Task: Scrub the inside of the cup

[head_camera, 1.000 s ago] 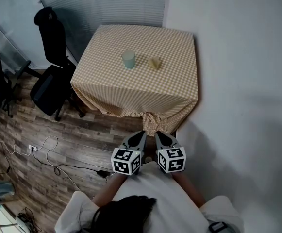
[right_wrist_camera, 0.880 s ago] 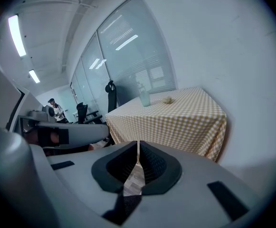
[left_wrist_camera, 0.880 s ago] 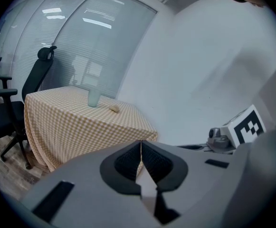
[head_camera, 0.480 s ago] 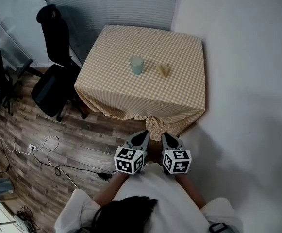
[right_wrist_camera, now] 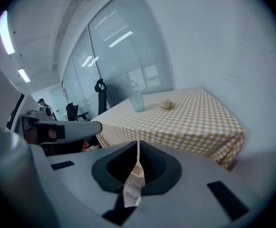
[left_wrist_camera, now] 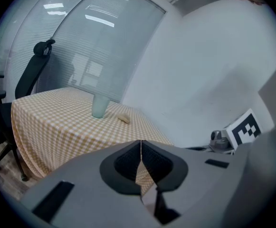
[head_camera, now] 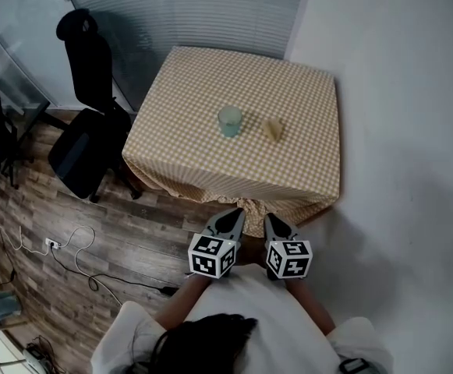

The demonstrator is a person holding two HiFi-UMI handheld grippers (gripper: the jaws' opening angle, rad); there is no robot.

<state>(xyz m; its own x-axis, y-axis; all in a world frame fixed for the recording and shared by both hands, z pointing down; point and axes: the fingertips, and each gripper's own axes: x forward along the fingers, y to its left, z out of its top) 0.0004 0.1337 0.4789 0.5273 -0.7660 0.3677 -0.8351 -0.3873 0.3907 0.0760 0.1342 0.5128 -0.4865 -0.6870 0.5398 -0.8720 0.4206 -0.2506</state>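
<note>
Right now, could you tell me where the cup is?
In the head view the cup stands upright near the middle of the checked table, just left of a small tan item.

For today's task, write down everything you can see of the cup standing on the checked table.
The cup is a pale blue-green tumbler, seemingly translucent plastic, with no handle visible. It stands upright, mouth up, near the middle of the checked tablecloth. A small tan object lies to its right in the head view, apart from it. Only the cloth touches it; its inside cannot be made out.
</note>
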